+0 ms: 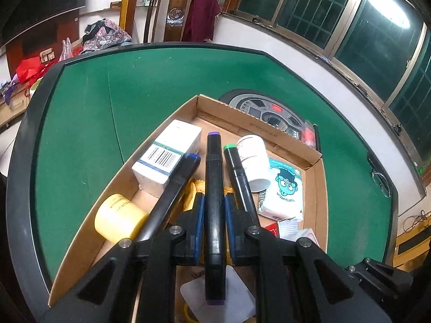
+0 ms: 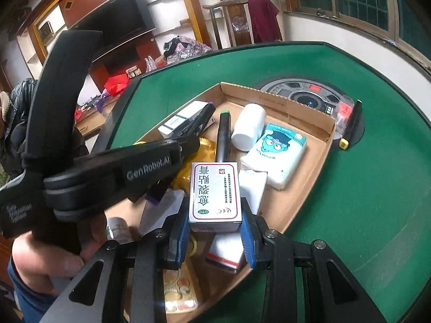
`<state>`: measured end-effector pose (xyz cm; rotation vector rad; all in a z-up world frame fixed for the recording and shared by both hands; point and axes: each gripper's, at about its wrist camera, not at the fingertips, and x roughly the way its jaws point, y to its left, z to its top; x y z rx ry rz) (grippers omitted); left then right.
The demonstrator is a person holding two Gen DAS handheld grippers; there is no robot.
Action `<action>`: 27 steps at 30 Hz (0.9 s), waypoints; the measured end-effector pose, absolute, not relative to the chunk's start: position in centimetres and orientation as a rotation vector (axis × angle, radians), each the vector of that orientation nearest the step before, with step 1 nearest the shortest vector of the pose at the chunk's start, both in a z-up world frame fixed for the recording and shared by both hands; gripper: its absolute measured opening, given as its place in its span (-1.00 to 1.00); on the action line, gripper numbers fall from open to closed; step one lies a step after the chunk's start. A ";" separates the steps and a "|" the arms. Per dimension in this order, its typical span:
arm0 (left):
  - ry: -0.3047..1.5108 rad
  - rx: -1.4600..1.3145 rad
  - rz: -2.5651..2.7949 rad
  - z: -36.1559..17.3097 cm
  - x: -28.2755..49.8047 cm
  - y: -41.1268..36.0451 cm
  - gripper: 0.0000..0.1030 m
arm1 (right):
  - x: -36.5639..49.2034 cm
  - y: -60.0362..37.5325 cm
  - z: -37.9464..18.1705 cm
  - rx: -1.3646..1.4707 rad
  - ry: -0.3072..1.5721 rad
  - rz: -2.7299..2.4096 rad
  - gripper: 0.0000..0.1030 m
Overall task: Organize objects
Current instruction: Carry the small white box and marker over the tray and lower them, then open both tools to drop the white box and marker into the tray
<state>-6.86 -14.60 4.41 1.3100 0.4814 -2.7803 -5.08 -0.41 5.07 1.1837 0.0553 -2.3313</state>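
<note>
Green felt counter (image 1: pixel 150 86) carries a cardboard box (image 1: pixel 242 113); left gripper (image 1: pixel 214 207) clamps a marker (image 1: pixel 214 188), right gripper (image 2: pixel 215 231) a medicine box (image 2: pixel 214 191), by dark windows (image 1: pixel 350 13).

L tool (image 1: pixel 214 210) is clamped w/ pads narrowly spaced; R tool (image 2: pixel 215 231) is held wider, pads pressed inward; both are angled fwd.
</note>
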 end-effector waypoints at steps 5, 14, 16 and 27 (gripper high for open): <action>0.493 1.298 -2.786 4.4 -6.9 -14.7 -0.72 | -4.9 -1.2 5.0 1.141 0.118 -2.348 -0.28; 0.485 1.295 -2.794 4.5 -6.9 -14.6 -0.73 | -4.3 -1.9 4.7 1.083 0.193 -2.370 -0.26; 0.485 1.294 -2.793 4.5 -7.0 -14.5 -0.72 | -4.1 -1.9 4.8 1.080 0.197 -2.361 -0.26; 0.473 1.276 -2.810 4.7 -7.0 -14.1 -0.45 | -3.5 0.2 6.7 1.047 0.092 -2.317 -0.08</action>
